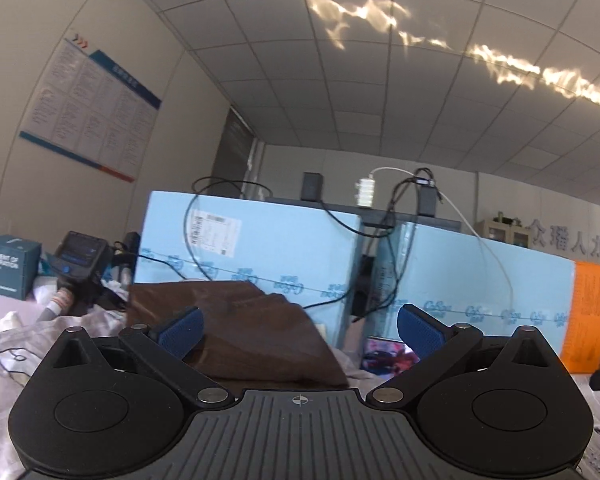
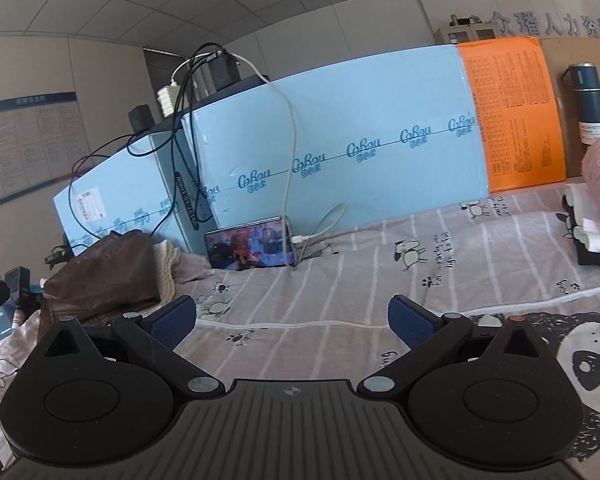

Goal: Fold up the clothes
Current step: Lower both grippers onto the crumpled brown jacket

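both hand-held grippers gape over bedsheet (image 2: 340,288)

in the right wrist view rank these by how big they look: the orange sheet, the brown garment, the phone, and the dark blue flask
Largest to smallest as they appear:
1. orange sheet
2. brown garment, though it sits nearer the camera, so its true size against the sheet is unsure
3. phone
4. dark blue flask, close to the phone in apparent size, so that order is uncertain

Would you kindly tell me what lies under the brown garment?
The brown garment rests on a cream knitted piece that peeks out at its right edge, over the striped bedsheet. Anything else beneath stays covered.
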A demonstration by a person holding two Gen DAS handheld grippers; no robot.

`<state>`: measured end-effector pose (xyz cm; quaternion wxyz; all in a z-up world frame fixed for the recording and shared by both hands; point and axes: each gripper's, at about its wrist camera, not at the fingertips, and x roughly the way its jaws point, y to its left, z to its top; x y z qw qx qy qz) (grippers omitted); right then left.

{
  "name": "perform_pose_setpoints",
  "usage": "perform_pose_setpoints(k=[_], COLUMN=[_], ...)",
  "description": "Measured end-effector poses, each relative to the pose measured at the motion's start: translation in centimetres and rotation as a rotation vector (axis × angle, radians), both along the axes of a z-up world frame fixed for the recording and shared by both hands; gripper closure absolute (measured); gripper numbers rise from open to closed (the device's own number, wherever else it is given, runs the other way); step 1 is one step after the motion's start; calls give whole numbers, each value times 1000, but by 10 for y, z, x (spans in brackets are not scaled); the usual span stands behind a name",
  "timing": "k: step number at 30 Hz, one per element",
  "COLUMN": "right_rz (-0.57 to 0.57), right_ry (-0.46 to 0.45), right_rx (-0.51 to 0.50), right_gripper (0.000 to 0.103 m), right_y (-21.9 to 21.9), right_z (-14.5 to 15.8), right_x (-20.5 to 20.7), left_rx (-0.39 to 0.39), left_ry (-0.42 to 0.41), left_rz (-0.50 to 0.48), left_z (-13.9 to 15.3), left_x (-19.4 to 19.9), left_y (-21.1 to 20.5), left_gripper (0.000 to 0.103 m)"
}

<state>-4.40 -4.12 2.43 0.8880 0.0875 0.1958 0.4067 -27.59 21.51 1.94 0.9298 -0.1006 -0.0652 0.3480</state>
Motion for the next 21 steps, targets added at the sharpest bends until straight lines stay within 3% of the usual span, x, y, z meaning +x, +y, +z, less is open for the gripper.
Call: perform_pose_setpoints(k=[4,9,14,17,21], right_rz=[205,327,369,402,447], right_ry=[29,78,123,174,249], right_rx=[70,142,172,160,137], right_gripper=[0,0,0,0,0], right_y=[37,83,138,180,229], right_z=[25,49,53,41,21], right_x=[11,32,57,71,82], left_rx=[-278,-559,-790,-876,-932], left_ry=[-109,-214,-241,-219,-224], left_rz=[78,-47,-108,-86,-74], left_z=[7,2,-29,-47,-53], left_x=[-38,-58,-36,-19,3], left_y=[67,118,145,158,180], left_gripper=[0,0,0,0,0])
